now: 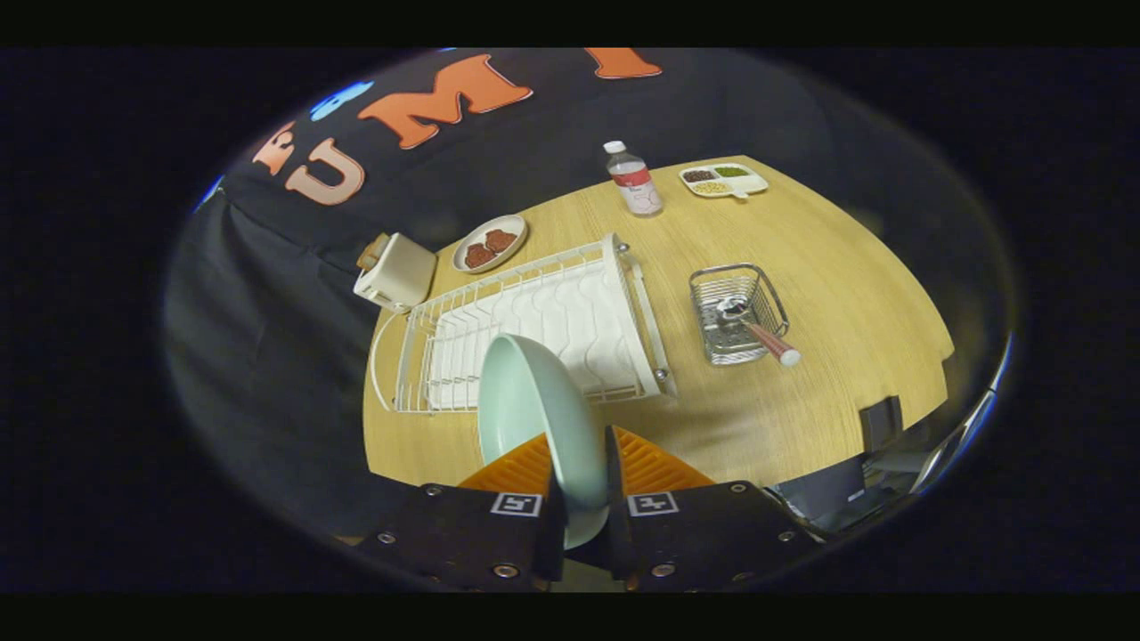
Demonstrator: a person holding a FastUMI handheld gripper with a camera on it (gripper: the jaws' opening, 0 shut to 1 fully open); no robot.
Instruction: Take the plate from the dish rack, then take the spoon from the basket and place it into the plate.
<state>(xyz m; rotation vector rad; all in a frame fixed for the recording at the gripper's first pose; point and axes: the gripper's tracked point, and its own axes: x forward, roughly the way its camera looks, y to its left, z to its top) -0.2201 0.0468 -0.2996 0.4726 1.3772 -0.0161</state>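
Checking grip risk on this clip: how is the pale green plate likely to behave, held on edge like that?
The glossy pale green round plate looks rigid and probably ceramic, so likely fragile if dropped. Its smooth glaze may slip, since the gripper has its jaws shut on just the rim. Held on edge above the white wire dish rack, it could pivot in the grip.

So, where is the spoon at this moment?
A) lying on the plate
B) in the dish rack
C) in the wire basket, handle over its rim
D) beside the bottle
C: the spoon lies in the wire basket, while the hand-held gripper is shut on the plate.
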